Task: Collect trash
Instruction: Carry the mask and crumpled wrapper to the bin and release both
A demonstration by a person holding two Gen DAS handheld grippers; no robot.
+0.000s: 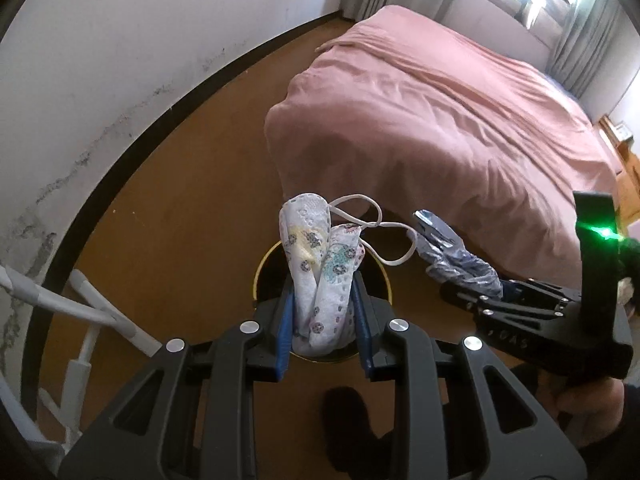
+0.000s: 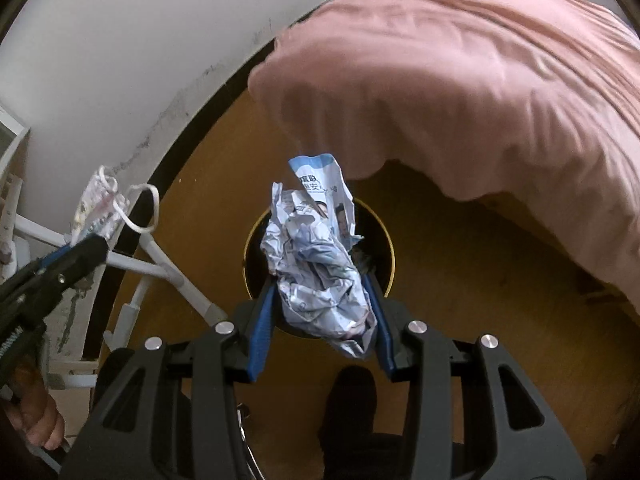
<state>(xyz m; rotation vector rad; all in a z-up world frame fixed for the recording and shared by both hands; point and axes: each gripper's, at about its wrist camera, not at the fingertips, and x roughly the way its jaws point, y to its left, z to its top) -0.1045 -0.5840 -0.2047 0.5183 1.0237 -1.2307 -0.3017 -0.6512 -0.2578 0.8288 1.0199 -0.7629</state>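
Pinching a patterned face mask (image 1: pixel 320 280) in our left gripper (image 1: pixel 323 304), we held it over the dark round bin (image 1: pixel 380 276) beside the pink bed (image 1: pixel 440 120), while our right gripper (image 2: pixel 322 312) clamped a crumpled paper wad (image 2: pixel 316 260) above that bin.

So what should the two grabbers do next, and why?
Probably open both. The left hand-held gripper pinches a patterned face mask and the right hand-held gripper a crumpled paper, each above the round bin, so both should drop in.
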